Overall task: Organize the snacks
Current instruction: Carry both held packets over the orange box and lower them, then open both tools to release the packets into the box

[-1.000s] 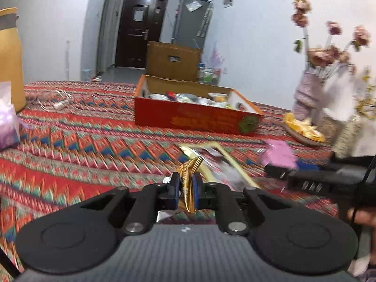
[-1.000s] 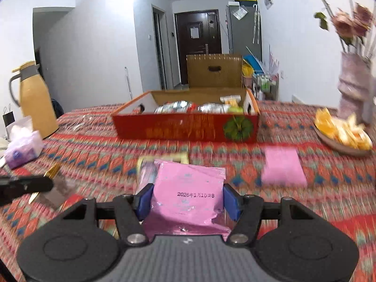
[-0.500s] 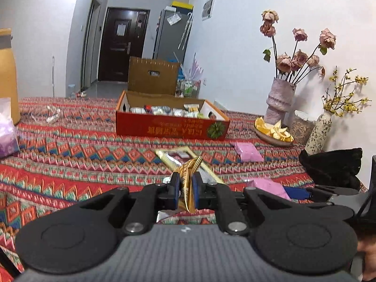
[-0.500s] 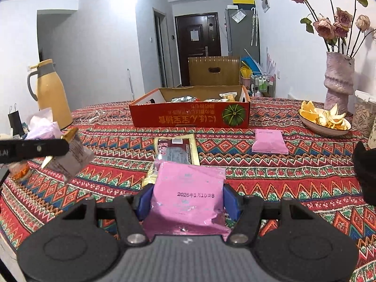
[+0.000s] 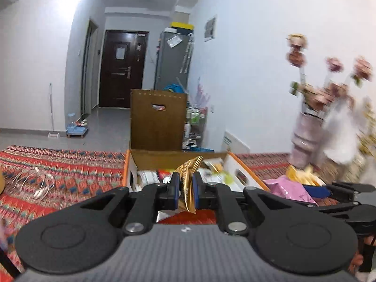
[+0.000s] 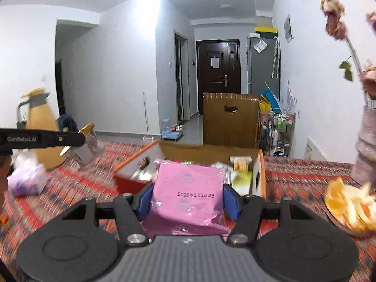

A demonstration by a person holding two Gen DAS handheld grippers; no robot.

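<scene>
My left gripper (image 5: 185, 191) is shut on a gold snack packet (image 5: 189, 178), held edge-on just in front of the open red cardboard box (image 5: 244, 174) that holds several snacks. My right gripper (image 6: 188, 198) is shut on a pink snack packet (image 6: 188, 192) with a printed date, held close before the same box (image 6: 131, 181). The right gripper and its pink packet (image 5: 291, 188) show at the right of the left wrist view. The left gripper's finger (image 6: 42, 138) and gold packet (image 6: 85, 145) show at the left of the right wrist view.
The table wears a red patterned cloth (image 5: 58, 164). A yellow thermos (image 6: 40, 129) and a bag of tissues (image 6: 25, 178) stand left. A vase of dried roses (image 5: 307, 129) and a plate of orange peel (image 6: 350, 204) are at the right. A brown chair back (image 6: 230, 119) stands behind the box.
Both grippers have moved forward with their packets, from mid-table to right in front of the box. The second pink packet and the framed packet on the cloth have dropped out of sight.
</scene>
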